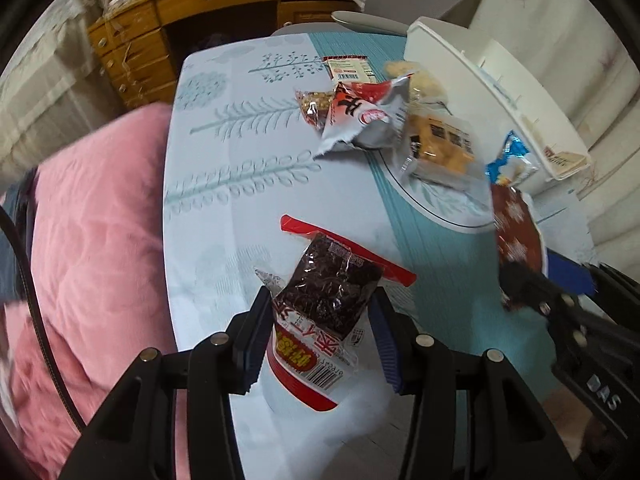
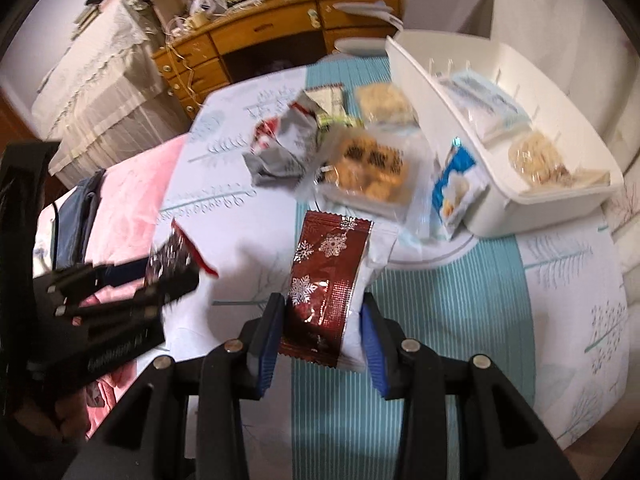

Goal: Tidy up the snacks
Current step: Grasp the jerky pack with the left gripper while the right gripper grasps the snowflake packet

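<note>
while each gripper clamps a packet, others crowd the bin (image 2: 500, 216)

Snack pile (image 2: 340, 148) crowds the white bin's (image 2: 500, 200) near wall.

Behind the surface (image 2: 560, 320), with its pale cloth of teal stripes and printed trees, you see a wooden desk (image 2: 256, 36) with drawers, its top cluttered with cables and small items too blurred to name. A pink blanket (image 1: 92, 216) lies just beside the surface's left edge, and a lace-trimmed cloth (image 2: 100, 92) drapes furniture further left.
</note>
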Demonstrator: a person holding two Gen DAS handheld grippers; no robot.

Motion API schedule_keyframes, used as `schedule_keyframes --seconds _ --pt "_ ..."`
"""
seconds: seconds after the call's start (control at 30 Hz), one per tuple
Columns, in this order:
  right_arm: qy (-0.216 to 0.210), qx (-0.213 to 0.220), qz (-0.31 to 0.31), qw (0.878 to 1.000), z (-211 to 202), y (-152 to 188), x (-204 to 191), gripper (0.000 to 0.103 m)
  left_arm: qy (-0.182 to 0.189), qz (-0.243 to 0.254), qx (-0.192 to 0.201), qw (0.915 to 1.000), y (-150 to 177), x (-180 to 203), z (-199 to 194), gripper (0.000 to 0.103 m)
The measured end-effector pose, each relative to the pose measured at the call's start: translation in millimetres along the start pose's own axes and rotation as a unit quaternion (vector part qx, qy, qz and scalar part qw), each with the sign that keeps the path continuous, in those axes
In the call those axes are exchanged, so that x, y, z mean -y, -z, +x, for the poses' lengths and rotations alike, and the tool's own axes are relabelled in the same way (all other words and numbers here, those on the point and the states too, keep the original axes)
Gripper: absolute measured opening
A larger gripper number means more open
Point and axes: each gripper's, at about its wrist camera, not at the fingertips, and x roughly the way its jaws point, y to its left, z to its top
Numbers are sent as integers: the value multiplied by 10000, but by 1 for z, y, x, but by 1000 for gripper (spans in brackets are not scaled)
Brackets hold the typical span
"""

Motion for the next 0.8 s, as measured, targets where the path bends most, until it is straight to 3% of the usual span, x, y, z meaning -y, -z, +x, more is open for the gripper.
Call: schedule_keyframes --seconds 0.3,0.5,0.8 --pt "-253 266 -640 9973 -29 -6 13 38 156 -205 -60 9996 17 40 -28 46" --pt "-406 517 -992 9929 -50 -17 36 38 67 -288 -12 9996 4 76 -39 46" --pt "-676 900 -1275 9854 -79 -29 90 38 48 -655 -339 9973 -29 129 -46 46"
